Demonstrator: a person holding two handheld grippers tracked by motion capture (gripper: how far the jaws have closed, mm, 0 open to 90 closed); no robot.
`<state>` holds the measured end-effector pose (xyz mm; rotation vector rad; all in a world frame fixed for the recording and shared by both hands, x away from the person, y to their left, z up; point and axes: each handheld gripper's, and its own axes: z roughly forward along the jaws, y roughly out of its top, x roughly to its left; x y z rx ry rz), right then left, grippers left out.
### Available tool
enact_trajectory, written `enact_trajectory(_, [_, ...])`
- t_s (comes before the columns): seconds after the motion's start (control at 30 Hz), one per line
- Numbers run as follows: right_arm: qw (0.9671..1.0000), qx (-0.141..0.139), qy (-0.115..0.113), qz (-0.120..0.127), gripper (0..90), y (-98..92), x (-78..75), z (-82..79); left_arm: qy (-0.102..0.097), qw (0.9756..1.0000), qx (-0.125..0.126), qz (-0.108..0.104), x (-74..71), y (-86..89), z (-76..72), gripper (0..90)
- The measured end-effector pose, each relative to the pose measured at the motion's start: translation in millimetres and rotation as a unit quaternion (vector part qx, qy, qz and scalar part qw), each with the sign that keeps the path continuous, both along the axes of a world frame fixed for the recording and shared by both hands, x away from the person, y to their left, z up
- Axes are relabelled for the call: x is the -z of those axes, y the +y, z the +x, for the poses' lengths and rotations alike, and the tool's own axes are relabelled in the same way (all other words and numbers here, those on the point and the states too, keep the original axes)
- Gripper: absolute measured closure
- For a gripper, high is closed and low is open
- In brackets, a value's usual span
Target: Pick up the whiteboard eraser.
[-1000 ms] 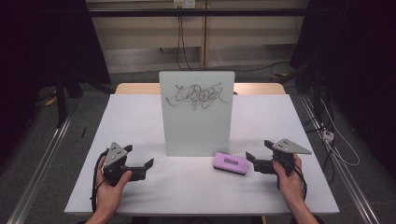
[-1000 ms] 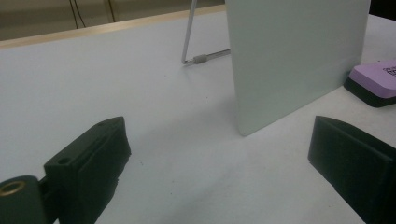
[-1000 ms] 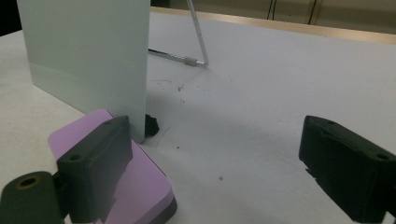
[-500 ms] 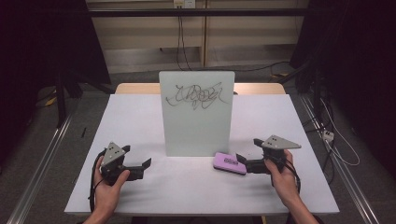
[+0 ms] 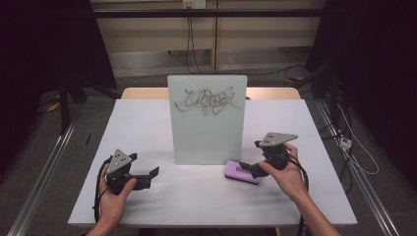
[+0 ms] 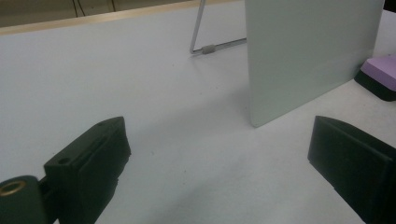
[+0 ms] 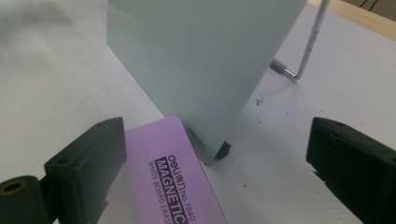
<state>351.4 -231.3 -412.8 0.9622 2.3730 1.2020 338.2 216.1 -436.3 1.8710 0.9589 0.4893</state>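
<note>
Right gripper view looks along the right gripper point(image 7: 215, 186), whose two black jaws stand spread wide and have just been opening. Between them lies the flat purple whiteboard eraser with a black underside point(image 7: 173, 172), set closer to the jaw at the picture's left and just beside it, with open table between it and the other jaw; neither pad presses on it. Its long axis runs away from the camera, from the bottom edge toward the foot of the upright pale-green glass writing board point(image 7: 196, 60), and its rounded far end sits just at the board's lower corner. White print on a black label reads lengthwise along it, which the other views are too far off to show. This view also shows the board's thin metal prop leg point(image 7: 308, 42).

High view shows the eraser point(image 5: 241, 172) lying roughly crosswise on the white table point(image 5: 147, 123), just ahead of the right gripper point(image 5: 252, 170), and the black scribble point(image 5: 209, 101) on the board's face.

Left gripper view shows the left gripper point(image 6: 219, 172) with jaws spread over bare table, the eraser point(image 6: 380, 74) well beyond the jaw at the picture's right.
</note>
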Motion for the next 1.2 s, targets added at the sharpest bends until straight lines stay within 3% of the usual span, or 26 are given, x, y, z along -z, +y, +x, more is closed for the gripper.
enact_trajectory(0.33, [0.9984,-0.028,0.032,-0.036,9.1,13.9,2.6,4.8,0.008,1.0,-0.002,-0.002,2.3,0.8,2.5,4.9])
enact_trajectory(0.37, [0.9975,-0.039,0.045,-0.039,10.7,14.3,4.8,4.8,0.008,1.0,-0.001,-0.002,2.1,1.1,2.6,4.9])
enact_trajectory(0.43, [0.9964,-0.051,0.049,-0.046,12.6,14.8,5.3,4.1,0.013,0.9999,-0.001,-0.007,2.5,1.6,2.4,4.9])
enact_trajectory(0.5, [0.996,-0.058,0.044,-0.051,15.6,15.6,5.4,3.4,0.01,0.9999,0.001,0.006,2.5,1.3,1.8,4.9])
enact_trajectory(0.57, [0.9952,-0.066,0.044,-0.058,14.8,16.8,6.4,3.5,0.012,0.9999,0.001,-0.001,2.6,0.8,1.9,4.9])
enact_trajectory(0.6, [0.9929,-0.075,0.058,-0.072,16.2,18.0,8.5,4.1,0.011,0.9999,0.001,0.002,2.6,0.9,2.1,4.9])
enact_trajectory(0.67, [0.9906,-0.088,0.073,-0.075,17.6,18.9,11.0,4.6,0.011,0.9999,0.0,0.001,2.8,0.6,2.2,4.9])
enact_trajectory(0.73, [0.9893,-0.094,0.073,-0.084,18.9,19.3,11.3,4.7,0.011,0.9999,0.0,0.002,2.8,0.7,2.5,4.9])
enact_trajectory(0.77, [0.9858,-0.111,0.083,-0.095,25.3,20.8,11.4,5.3,0.011,0.9999,0.0,0.002,2.8,0.6,2.7,4.9])
enact_trajectory(0.83, [0.9826,-0.118,0.088,-0.113,25.6,23.6,11.4,6.2,0.011,0.9999,-0.001,0.002,2.8,0.6,2.9,4.9])
enact_trajectory(0.97, [0.9801,-0.122,0.088,-0.13,27.5,26.9,11.1,8.4,0.011,0.9999,0.002,0.003,2.9,0.5,2.7,4.9])
enact_trajectory(1.0, [0.9775,-0.127,0.091,-0.142,28.1,28.3,11.1,10.9,0.012,0.9999,0.003,0.003,2.8,0.6,2.6,4.9])
enact_trajectory(1.07, [0.9762,-0.131,0.094,-0.144,29.7,28.8,11.1,12.1,0.011,0.9999,0.001,0.002,2.9,0.4,2.5,4.9])
enact_trajectory(1.17, [0.971,-0.143,0.107,-0.158,33.6,31.1,10.9,14.8,0.011,0.9999,0.001,0.003,2.7,0.6,2.6,4.9])
enact_trajectory(1.2, [0.971,-0.143,0.107,-0.158,33.6,31.1,10.9,14.8,0.011,0.9999,0.001,0.002,2.8,0.6,2.7,4.9])
